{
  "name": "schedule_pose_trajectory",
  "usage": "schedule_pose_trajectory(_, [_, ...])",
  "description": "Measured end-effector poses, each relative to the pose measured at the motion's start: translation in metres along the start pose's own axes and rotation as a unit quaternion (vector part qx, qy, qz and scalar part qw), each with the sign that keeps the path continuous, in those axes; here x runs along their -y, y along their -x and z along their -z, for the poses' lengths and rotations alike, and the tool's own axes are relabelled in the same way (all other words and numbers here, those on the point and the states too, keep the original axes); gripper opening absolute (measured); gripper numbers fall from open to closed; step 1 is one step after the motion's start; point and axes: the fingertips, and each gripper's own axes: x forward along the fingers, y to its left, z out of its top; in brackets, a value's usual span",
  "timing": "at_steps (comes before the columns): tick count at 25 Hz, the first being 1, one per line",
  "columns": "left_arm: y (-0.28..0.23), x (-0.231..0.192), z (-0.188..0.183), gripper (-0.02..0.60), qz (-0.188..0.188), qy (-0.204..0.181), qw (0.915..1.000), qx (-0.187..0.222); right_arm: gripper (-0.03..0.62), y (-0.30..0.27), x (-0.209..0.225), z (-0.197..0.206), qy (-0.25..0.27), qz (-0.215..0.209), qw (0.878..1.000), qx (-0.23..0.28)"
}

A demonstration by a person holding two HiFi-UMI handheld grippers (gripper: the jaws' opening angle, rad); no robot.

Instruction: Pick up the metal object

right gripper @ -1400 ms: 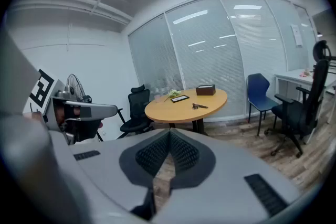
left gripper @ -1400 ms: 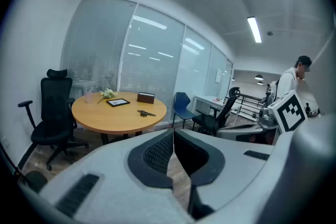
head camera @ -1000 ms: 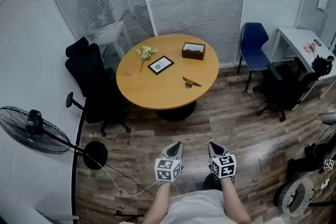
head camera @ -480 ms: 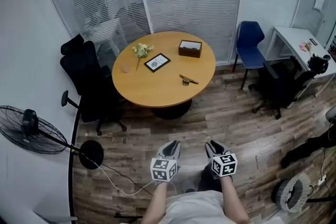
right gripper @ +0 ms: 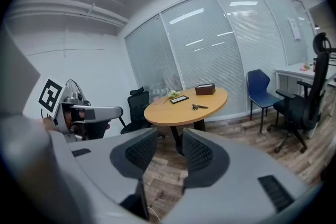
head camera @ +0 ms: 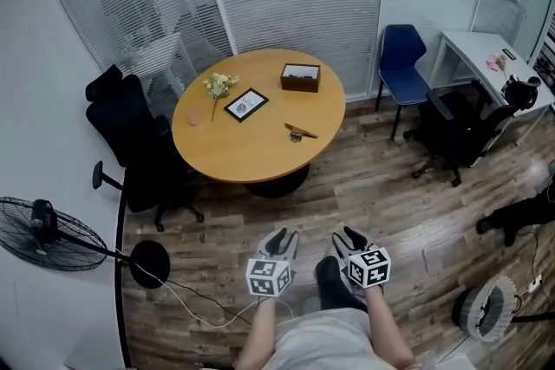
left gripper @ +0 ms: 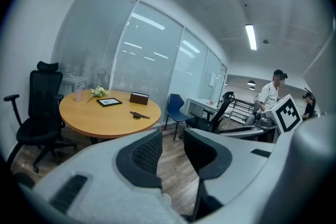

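Now left gripper [head camera: 279, 235] and right gripper [head camera: 347, 234], ribbed black jaws just opened, grasp nothing

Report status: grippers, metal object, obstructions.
Left gripper and right gripper empty, fingers just opened apart. Metal object lies untouched on the table, across the room. Nothing between but floor; black chair off to the side.

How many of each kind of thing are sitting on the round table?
flowers: 1
pink cup: 1
picture frame: 1
brown box: 1
metal object: 1
Total: 5
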Motion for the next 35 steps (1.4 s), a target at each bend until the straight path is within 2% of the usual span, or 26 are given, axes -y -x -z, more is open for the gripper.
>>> schedule_pose_trajectory(8, [-0.044,-0.021,-0.015,0.123,0.007,-0.009,0.9997,-0.022,0.155,-0.046,0.027,-0.02,-0.028,-0.001,1.0,0.0])
schedule_pose_trajectory(18, [-0.117,-0.051,-0.053,0.123,0.021,-0.004,0.9995,-0.024,0.16,-0.104,0.064,-0.068,-0.015,-0.011,1.0,-0.007])
schedule_pose_trajectory(27, [-0.19,-0.068,-0.083,0.123,0.029,-0.003,0.999,-0.033,0.164,-0.141,0.109,-0.093,-0.02,-0.013,1.0,-0.019])
schedule_pose_trajectory(35, [-0.25,-0.087,-0.101,0.123,0.01,-0.01,0.9992,-0.038,0.164,-0.183,0.157,-0.114,-0.022,-0.023,0.999,-0.02])
